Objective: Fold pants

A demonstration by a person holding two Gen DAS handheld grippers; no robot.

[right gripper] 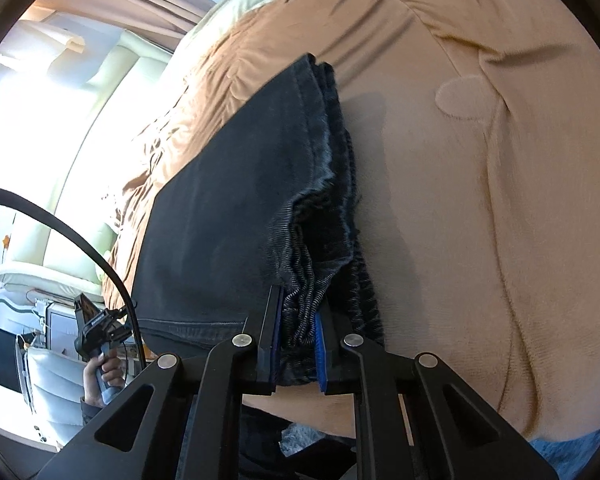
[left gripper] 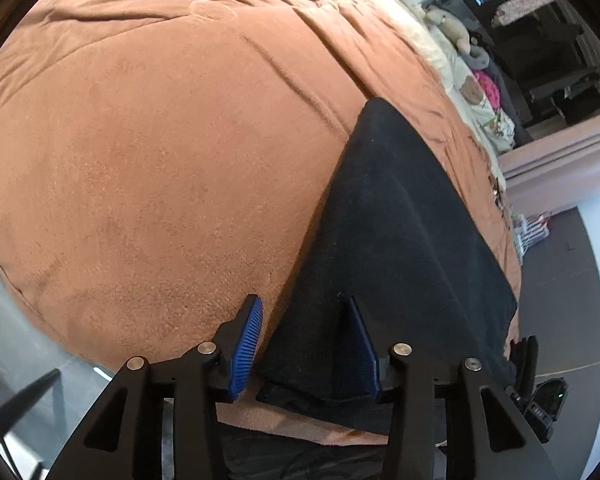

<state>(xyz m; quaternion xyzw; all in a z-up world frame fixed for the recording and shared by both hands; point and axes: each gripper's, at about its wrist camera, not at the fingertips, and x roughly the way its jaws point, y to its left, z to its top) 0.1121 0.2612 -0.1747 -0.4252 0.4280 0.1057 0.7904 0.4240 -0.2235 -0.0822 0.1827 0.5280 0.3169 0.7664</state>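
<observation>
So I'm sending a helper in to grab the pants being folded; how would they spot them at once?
Find the bed under the brown blanket. On its near edge lie the black pants, folded into a flat stack, its ribbed edge pinched by the right gripper. They are the only black thing on that blanket.

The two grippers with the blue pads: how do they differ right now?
The left gripper stands open, its pads straddling a corner of the black pants without pinching; the right gripper is shut on the bunched ribbed edge of the pants. The left fingers spread wide; the right fingers sit nearly together. Both are black with blue pads, angled down over the brown blanket.
</observation>
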